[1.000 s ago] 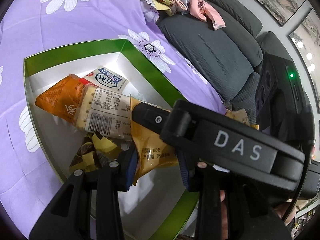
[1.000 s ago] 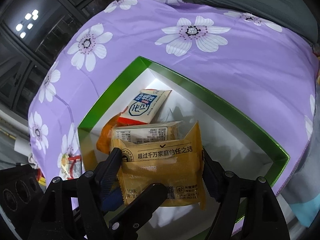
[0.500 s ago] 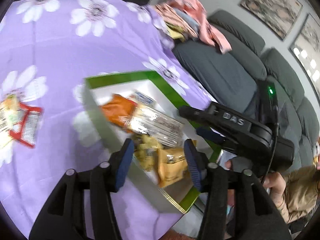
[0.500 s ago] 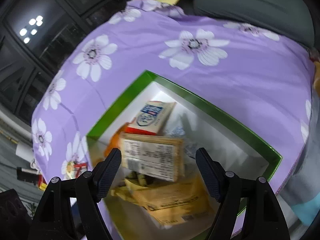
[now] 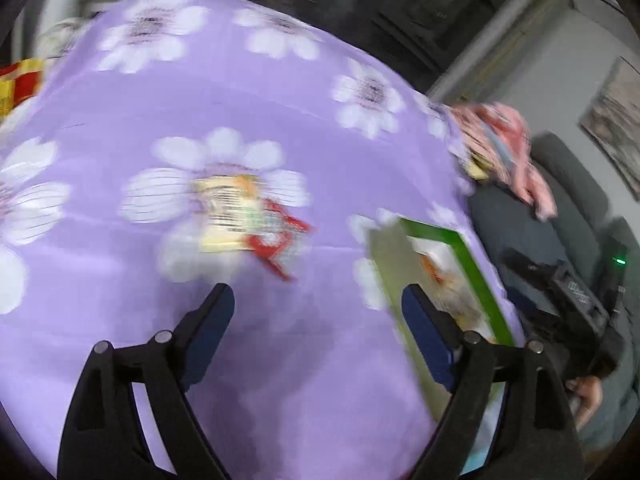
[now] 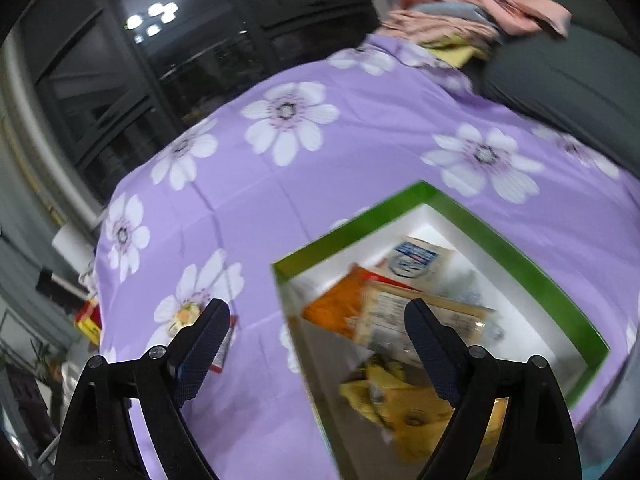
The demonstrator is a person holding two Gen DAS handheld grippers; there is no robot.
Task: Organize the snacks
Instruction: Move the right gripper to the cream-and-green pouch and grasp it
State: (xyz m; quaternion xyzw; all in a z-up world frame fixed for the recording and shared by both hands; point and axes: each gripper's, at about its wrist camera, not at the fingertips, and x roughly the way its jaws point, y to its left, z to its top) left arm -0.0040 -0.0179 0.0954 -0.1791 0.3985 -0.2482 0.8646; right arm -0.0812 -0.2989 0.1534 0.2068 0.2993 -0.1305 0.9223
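Note:
A green-rimmed white box (image 6: 500, 236) sits on the purple flowered cloth and holds several snack packets, among them a yellow one (image 6: 416, 412), an orange one (image 6: 336, 308) and a blue-and-white one (image 6: 416, 256). My right gripper (image 6: 316, 322) is open and empty, above the box's left edge. The box shows blurred at right in the left wrist view (image 5: 468, 248). My left gripper (image 5: 318, 306) is open and empty over the cloth, just short of a loose red-and-cream snack packet (image 5: 248, 220). That packet also shows in the right wrist view (image 6: 188, 316).
A grey sofa (image 5: 560, 200) with pink clothes (image 5: 508, 140) stands past the table's far right. The right gripper's body (image 5: 568, 300) shows beside the box. A red-and-yellow item (image 5: 20, 80) lies at the table's far left edge. Dark windows (image 6: 160, 60) lie behind.
The right gripper let the yellow packet drop into the box and pulled back. The left gripper swung left, away from the box, towards the loose packet on the cloth.

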